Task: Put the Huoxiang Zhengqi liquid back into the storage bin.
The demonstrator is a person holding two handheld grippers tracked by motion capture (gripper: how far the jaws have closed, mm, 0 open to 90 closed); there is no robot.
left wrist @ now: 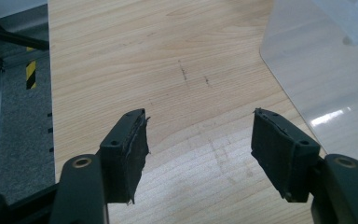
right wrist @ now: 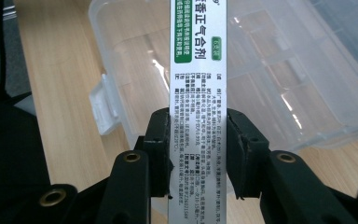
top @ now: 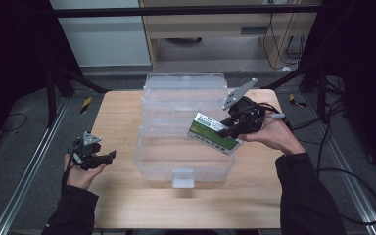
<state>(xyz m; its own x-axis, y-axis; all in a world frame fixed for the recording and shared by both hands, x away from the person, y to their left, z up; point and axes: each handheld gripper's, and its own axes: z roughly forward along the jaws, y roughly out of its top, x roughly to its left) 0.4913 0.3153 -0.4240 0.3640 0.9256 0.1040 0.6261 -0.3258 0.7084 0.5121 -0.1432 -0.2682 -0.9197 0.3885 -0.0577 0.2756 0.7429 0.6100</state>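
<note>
**Box held over open bin**

A green-and-white box (top: 214, 133) is clamped between the jaws of the right hand-held gripper (top: 232, 128), which is seen at about 3 o'clock of the bench (top: 127, 205) in the high view. The box is held off the bench, tilted, above the right part of a clear bin (top: 152, 164) whose lid (top: 186, 88) is raised at 12 o'clock. In the right gripper view the box (right wrist: 198, 93) is gripped across its narrow sides by both pads (right wrist: 161, 140), and its printed face is turned toward the camera; the bin (right wrist: 307, 93) and its white latch (right wrist: 103, 109) are seen beyond it. In the high view the latch (top: 182, 178) is placed at 6 o'clock on the bin's front wall.

The left hand-held gripper (top: 108, 156) is held at about 9 o'clock, well apart from the bin. Its jaws are spread wide with nothing between them; in the left gripper view only bare bench (left wrist: 168, 70) is seen between the pads (left wrist: 130, 149), and a corner of the bin (left wrist: 317, 84) is seen at 2 o'clock.
</note>
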